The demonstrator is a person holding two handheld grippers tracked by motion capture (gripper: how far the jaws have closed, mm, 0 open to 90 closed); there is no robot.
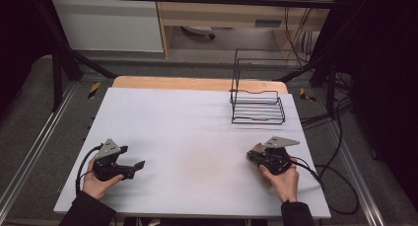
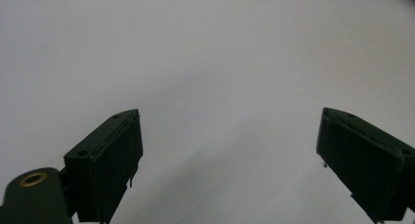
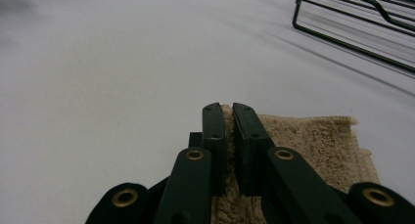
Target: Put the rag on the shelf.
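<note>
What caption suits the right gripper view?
Right gripper pinching a beige towel near a wire rack.

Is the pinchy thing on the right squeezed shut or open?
Shut. In the right gripper view the right gripper has its jaws nearly together, pinching a fold of the tan cloth on the white table.

Dim, even light falls on the flat white bench (image 1: 197, 132); its surroundings sink into darkness, shadows stay soft, and close views blur.
</note>
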